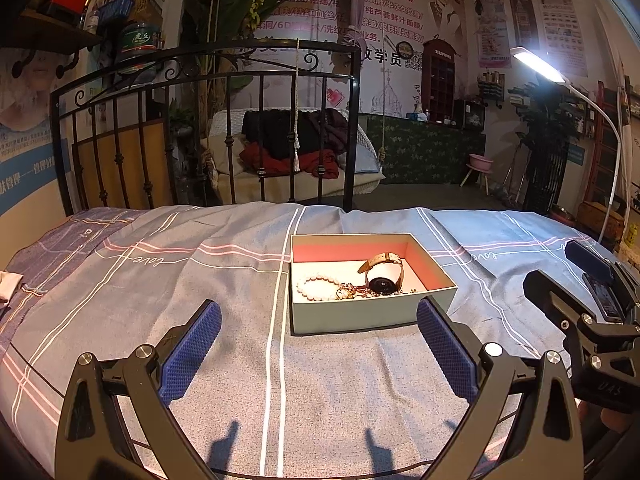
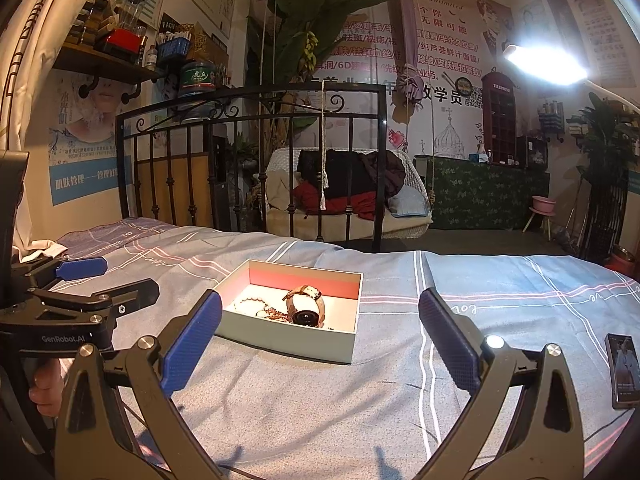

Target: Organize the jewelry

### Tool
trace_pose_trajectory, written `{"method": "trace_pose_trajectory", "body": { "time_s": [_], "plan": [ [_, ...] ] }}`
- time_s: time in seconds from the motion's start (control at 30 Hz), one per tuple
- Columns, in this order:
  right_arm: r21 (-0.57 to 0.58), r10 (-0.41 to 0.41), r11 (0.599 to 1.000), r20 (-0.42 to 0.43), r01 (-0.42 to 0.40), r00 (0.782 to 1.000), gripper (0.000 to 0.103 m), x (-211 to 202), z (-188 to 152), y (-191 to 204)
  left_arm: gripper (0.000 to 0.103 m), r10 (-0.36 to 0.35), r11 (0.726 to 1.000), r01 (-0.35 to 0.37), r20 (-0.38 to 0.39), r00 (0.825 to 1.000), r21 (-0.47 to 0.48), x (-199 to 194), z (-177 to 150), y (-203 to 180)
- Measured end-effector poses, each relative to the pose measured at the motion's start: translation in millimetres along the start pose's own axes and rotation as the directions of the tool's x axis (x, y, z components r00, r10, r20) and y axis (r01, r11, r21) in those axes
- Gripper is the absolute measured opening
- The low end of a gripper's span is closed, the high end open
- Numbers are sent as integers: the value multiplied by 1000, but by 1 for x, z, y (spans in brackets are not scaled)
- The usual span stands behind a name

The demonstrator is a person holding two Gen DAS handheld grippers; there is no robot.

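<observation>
An open pale green box [image 1: 360, 312] with a pink inside stands on the striped bedsheet. In it lie a wristwatch [image 1: 383, 276] with a tan strap on a white cushion, a white bead bracelet [image 1: 316, 286] and a small tangle of gold and reddish jewelry [image 1: 352, 291]. My left gripper [image 1: 318, 344] is open and empty, just in front of the box. My right gripper [image 2: 320, 336] is open and empty, with the box [image 2: 280, 336] between and beyond its fingertips; the watch [image 2: 306, 306] shows inside. Each gripper shows at the edge of the other's view.
A smartphone [image 2: 622, 372] lies on the sheet at the right. A black iron bed frame [image 1: 208, 128] stands beyond the bed. A lit lamp [image 1: 538, 65] hangs over the right side. A white cloth [image 1: 8, 284] lies at the far left.
</observation>
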State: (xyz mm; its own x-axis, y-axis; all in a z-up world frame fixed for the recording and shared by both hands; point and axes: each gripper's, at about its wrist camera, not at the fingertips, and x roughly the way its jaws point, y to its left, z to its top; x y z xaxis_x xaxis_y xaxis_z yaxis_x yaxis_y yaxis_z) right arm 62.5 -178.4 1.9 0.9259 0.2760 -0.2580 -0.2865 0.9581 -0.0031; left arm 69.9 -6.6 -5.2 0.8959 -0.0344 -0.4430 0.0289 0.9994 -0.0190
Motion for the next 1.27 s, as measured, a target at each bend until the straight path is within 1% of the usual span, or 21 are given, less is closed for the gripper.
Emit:
{"method": "trace_pose_trajectory", "body": {
  "time_s": [0.77,0.93,1.27],
  "plan": [
    [-4,8,1000,-10,-8,1000,97,3,-3,5,96,1,1000,-1,-17,1000,16,0,-2,-3],
    [-3,10,1000,-15,-10,1000,97,3,-5,6,96,6,1000,-6,-2,1000,12,-2,-2,-3],
    [-4,11,1000,-20,-11,1000,97,4,-7,6,96,-5,1000,5,-32,999,6,2,-3,-2]
  ]
}}
